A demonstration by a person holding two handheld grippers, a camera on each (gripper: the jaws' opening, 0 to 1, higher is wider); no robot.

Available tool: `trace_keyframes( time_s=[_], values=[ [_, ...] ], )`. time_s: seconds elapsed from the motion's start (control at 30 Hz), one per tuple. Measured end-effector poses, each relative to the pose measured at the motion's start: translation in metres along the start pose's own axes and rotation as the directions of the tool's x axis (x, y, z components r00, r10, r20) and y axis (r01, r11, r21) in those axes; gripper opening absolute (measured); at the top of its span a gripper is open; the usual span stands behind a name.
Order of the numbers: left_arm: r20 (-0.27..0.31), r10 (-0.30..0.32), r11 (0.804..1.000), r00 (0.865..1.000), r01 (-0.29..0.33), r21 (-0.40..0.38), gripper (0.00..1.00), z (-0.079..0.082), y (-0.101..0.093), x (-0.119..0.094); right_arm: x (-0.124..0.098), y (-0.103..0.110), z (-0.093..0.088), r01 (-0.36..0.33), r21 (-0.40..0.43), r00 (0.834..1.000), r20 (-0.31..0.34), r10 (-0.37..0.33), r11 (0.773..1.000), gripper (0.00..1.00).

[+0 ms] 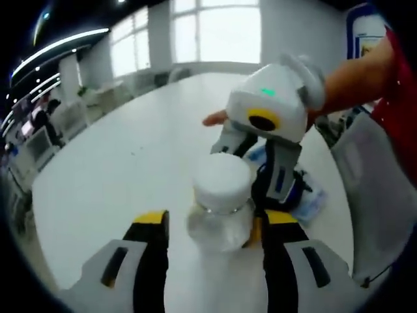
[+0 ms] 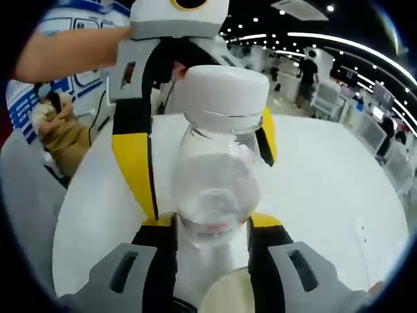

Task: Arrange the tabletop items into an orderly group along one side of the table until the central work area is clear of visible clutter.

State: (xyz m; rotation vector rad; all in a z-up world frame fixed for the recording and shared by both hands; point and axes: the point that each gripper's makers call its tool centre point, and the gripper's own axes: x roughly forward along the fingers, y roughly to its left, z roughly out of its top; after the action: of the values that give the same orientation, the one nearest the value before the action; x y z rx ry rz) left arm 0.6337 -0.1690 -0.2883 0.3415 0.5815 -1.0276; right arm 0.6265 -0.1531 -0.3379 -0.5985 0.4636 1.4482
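1. Bottle (image 1: 221,202), clear with a white cap (image 1: 222,180), stands between my left gripper (image 1: 212,228)'s jaws above the white table (image 1: 117,169).
2. My left jaws sit wide; only the right one seems to touch the bottle, so I cannot tell if they grip.
3. In the right gripper view, my right gripper (image 2: 212,225) clasps the bottle (image 2: 215,189) low on its body.
4. Beyond my left jaws, the right gripper (image 1: 254,147) reaches in, a hand (image 1: 218,119) behind it.
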Motion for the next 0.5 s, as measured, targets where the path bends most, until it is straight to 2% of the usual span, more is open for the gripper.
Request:
trace_keyframes(
  time_s=[0.1, 0.23, 0.3, 0.5],
  values=[
    [0.005, 0.013, 1.0, 1.0, -0.013, -0.023, 0.63, -0.002, 0.001, -0.004, -0.005, -0.003, 0.004, 0.015, 0.0, 1.0, 0.01, -0.015, 1.0, 0.5],
    [0.037, 0.029, 0.998, 0.999, -0.027, -0.05, 0.66, 0.0, 0.0, -0.012, -0.014, -0.002, 0.005, 0.019, 0.005, 1.0, 0.015, -0.019, 1.0, 0.52],
    [0.055, 0.041, 0.997, 0.998, -0.038, -0.066, 0.68, 0.002, -0.001, -0.016, -0.021, -0.003, 0.012, 0.035, 0.004, 0.999, 0.041, -0.035, 0.999, 0.54],
    [0.093, 0.069, 0.994, 0.993, -0.061, -0.094, 0.76, 0.007, -0.008, -0.025, -0.036, -0.005, 0.019, 0.059, 0.023, 0.995, 0.076, -0.06, 0.998, 0.62]
  ],
)
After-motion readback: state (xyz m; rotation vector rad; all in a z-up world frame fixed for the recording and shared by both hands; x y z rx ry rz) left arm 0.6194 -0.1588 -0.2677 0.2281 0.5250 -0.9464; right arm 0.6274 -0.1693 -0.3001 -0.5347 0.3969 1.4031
